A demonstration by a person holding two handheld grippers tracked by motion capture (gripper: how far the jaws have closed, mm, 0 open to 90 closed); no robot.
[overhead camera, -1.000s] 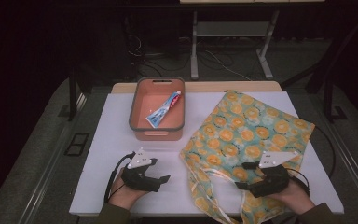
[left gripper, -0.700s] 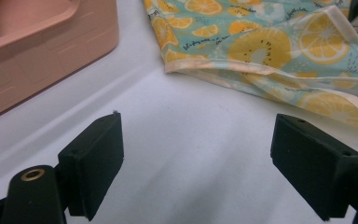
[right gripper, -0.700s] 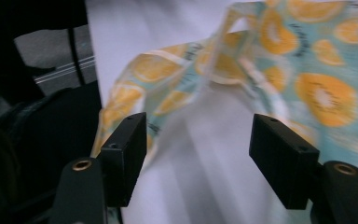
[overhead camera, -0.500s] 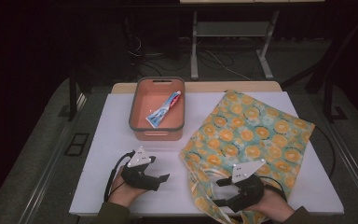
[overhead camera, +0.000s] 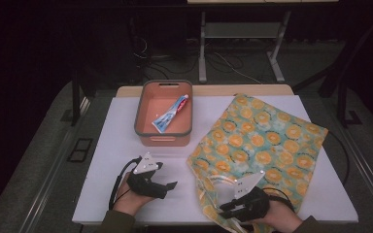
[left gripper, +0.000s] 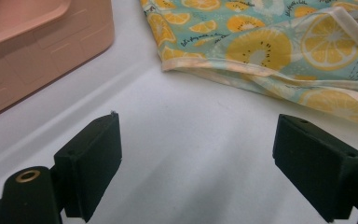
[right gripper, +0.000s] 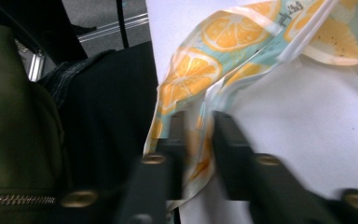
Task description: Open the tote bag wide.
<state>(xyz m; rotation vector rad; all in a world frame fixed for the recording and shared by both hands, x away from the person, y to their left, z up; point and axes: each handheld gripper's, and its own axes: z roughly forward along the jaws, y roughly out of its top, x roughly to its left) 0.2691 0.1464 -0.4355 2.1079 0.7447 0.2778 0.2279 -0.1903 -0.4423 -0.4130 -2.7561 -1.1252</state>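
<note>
Two tongs are at work here, and only your right tongs [overhead camera: 226, 209] have anything: their jaws have just been closing and now pinch the near edge of the fruit-print tote bag [overhead camera: 262, 145], the fabric caught between the pads in the right gripper view [right gripper: 196, 140]. Your left tongs [overhead camera: 167, 187] rest on the bare white desk [overhead camera: 111, 145] with their jaws standing wide apart and nothing between them, the bag's hem lying just ahead of them in the left gripper view [left gripper: 242, 74].

The step in hand looks like taking hold of the bag's mouth. Next you probably need to lift that pinched edge a little, then bring the left tongs across to the opposite lip so the opening can be spread. Check that you hold a single layer; I cannot tell whether both are caught.

The bag lies flat and slightly rumpled on the right half of the desk, pale teal with orange and kiwi slices, its cream handle looped near your right hand. The salmon bin [overhead camera: 187, 133] beyond holds a toothpaste tube [overhead camera: 170, 114].
</note>
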